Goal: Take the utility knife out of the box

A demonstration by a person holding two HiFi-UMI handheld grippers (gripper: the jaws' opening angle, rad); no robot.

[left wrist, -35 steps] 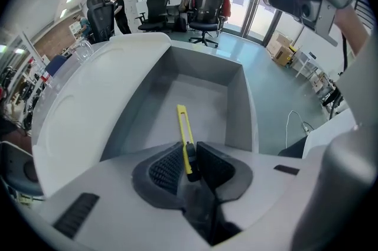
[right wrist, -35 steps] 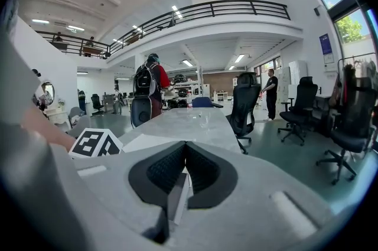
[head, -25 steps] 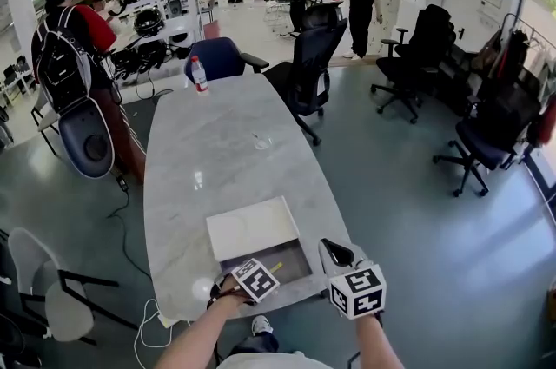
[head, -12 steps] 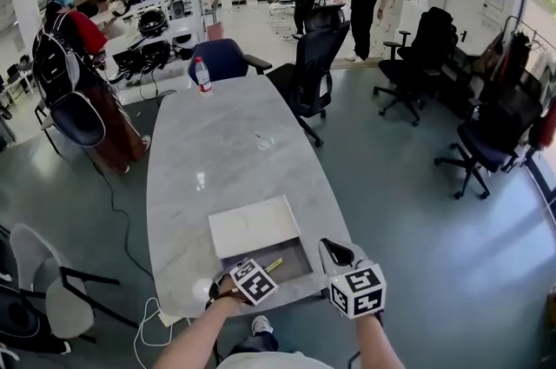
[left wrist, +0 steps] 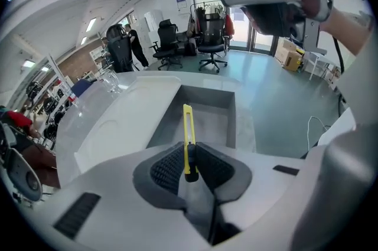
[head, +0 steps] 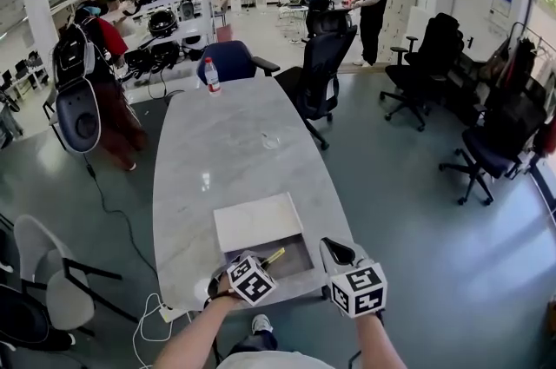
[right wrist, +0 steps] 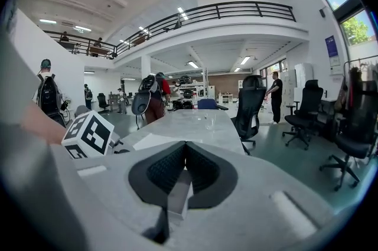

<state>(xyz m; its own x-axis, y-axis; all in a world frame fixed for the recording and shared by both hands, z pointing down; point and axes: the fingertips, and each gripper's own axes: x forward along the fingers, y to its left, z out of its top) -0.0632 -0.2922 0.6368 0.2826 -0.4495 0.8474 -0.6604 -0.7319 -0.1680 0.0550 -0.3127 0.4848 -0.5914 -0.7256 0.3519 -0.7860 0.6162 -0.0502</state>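
The utility knife (left wrist: 188, 136) is pinched at its dark end between the jaws of the left gripper (left wrist: 189, 156), and its yellow body pokes out ahead of them. In the left gripper view it sits at the centre of the frame, over the grey inside of the open box (left wrist: 204, 96). In the head view it shows as a short yellow sliver (head: 274, 256) at lower middle, slanting over the near left part of the box (head: 294, 261).

So the grasp looks done. What seems left is to bring the knife clear of the box walls and away over the counter (head: 226, 150). It looks raised off the box floor, though it has not left the box's outline.

The white lid (head: 256, 222) lies just behind the box. The right gripper (right wrist: 185, 146) is at lower right in the head view, off the counter's edge, with its jaws pressed together on nothing.

In the head view, the left gripper's marker cube covers its jaws and the near box wall. I cannot tell whether the blade is drawn in, or whether the knife's far tip touches the box floor.
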